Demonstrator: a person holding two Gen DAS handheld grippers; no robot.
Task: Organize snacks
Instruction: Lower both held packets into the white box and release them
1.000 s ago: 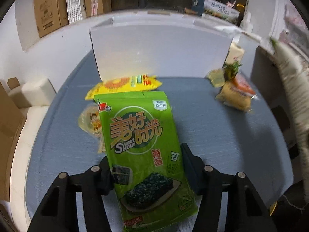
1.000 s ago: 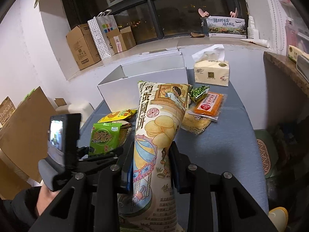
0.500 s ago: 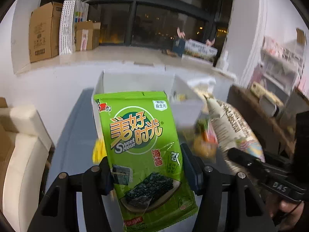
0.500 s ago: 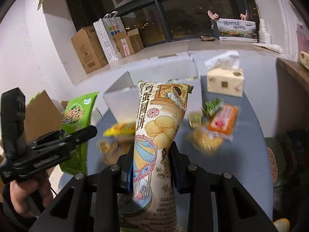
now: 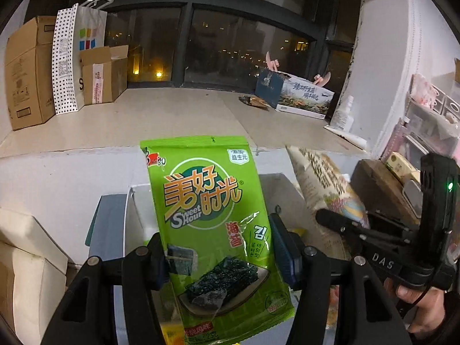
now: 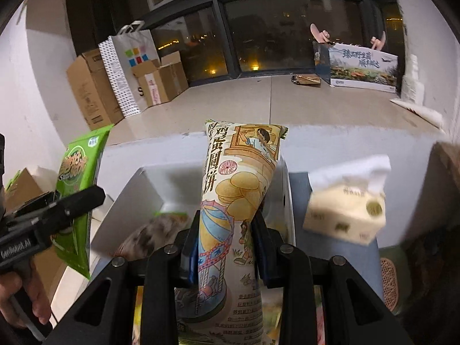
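Note:
My left gripper [image 5: 217, 254] is shut on a green seaweed snack packet [image 5: 212, 218] and holds it upright in the air in front of the open white box [image 5: 135, 215]. My right gripper [image 6: 225, 247] is shut on a tall cream biscuit bag [image 6: 235, 201], raised over the same white box [image 6: 138, 201]. In the left wrist view the biscuit bag [image 5: 325, 184] and right gripper show at the right. In the right wrist view the green packet [image 6: 76, 178] and left gripper show at the left. A blurred snack [image 6: 152, 230] lies in the box.
A tissue box [image 6: 345, 210] stands on the blue table right of the white box. Cardboard boxes [image 5: 26, 72] and a dotted paper bag [image 5: 74, 54] stand on the window ledge behind. A printed box [image 5: 299, 95] sits at the ledge's right. A brown shelf [image 5: 382, 184] is at right.
Both grippers have risen and moved forward toward the white box with their packets held. The table snacks have dropped out of view below.

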